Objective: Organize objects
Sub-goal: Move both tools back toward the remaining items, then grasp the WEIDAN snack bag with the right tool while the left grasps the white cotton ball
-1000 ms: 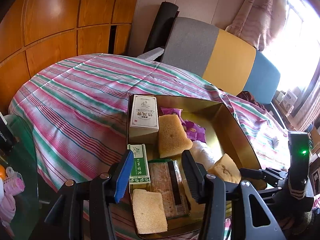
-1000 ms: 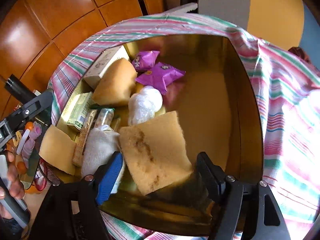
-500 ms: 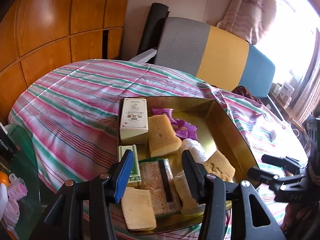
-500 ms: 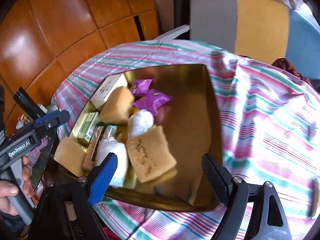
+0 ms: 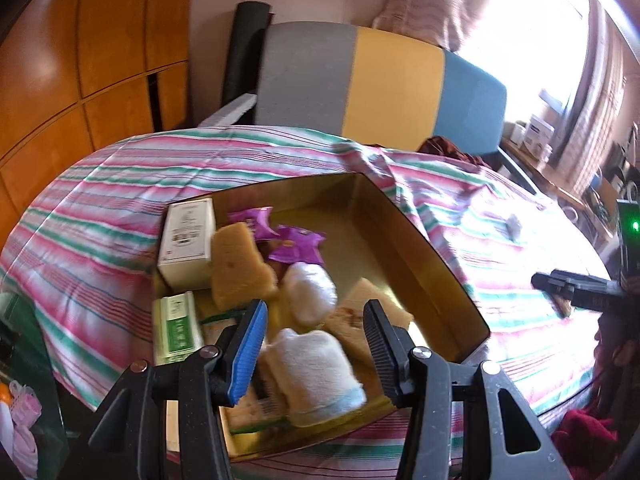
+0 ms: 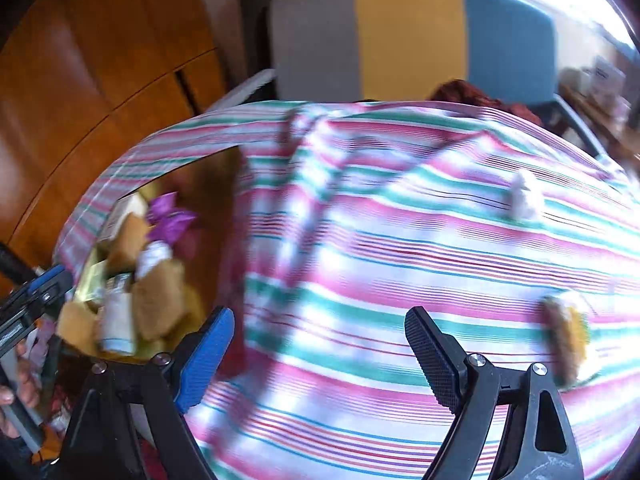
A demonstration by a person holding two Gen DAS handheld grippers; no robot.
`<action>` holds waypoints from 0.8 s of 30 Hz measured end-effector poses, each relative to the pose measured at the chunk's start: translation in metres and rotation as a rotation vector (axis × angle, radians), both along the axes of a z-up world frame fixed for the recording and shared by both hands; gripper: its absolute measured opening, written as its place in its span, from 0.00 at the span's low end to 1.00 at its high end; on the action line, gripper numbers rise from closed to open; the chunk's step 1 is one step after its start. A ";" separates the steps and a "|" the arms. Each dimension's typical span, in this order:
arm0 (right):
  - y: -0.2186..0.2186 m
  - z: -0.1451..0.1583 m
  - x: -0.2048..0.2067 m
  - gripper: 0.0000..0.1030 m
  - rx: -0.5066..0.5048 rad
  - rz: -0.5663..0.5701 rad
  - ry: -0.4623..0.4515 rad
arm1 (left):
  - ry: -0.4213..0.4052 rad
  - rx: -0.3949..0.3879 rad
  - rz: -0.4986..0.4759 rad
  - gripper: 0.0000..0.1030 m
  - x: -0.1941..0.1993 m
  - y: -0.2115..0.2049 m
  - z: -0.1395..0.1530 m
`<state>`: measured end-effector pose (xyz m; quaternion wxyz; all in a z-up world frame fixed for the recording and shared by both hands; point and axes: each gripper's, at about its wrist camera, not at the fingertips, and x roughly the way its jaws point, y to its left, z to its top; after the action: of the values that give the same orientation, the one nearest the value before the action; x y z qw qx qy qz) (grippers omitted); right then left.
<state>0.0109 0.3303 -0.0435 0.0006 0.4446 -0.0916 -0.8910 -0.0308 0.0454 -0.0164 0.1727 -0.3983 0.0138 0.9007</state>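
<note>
Striped pink-green cloth covers the table, where both left tongs and right tongs stand apart and empty, the right ones having just widened, near the shiny gold tray holding rolled white towels, porous yellow sponges, purple wrappers and boxes.

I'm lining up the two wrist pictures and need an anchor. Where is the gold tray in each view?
Left wrist: the gold tray fills the centre and lower middle, just beyond the left gripper.
Right wrist: the tray sits at the left edge, blurred, left of the right gripper.
Shared landmark: the grey, yellow and blue chair back behind the striped cloth.
</note>
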 end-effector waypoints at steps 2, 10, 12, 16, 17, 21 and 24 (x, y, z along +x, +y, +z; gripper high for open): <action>0.021 -0.001 0.003 0.86 0.008 -0.044 -0.006 | -0.004 -0.010 -0.027 0.49 0.000 0.011 0.000; 0.128 -0.002 0.017 0.87 -0.003 -0.255 -0.034 | 0.002 -0.031 -0.134 0.49 0.003 0.052 0.003; 0.156 -0.003 0.023 0.90 -0.008 -0.313 -0.047 | 0.001 -0.037 -0.163 0.49 0.003 0.063 0.004; 0.203 -0.015 0.031 0.93 -0.056 -0.398 -0.090 | -0.005 -0.045 -0.215 0.49 0.001 0.087 0.005; 0.210 -0.019 0.032 0.94 -0.052 -0.410 -0.107 | -0.005 -0.048 -0.227 0.49 0.001 0.094 0.006; 0.220 -0.040 0.027 0.94 -0.028 -0.379 -0.165 | -0.020 -0.054 -0.282 0.49 0.000 0.121 0.007; 0.214 -0.054 0.017 0.93 0.010 -0.322 -0.202 | -0.039 -0.054 -0.327 0.49 -0.001 0.146 0.007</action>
<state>0.0282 0.5439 -0.0977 -0.1532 0.5116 -0.1569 -0.8308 -0.0323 0.1912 -0.0092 0.3064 -0.4128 0.0991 0.8520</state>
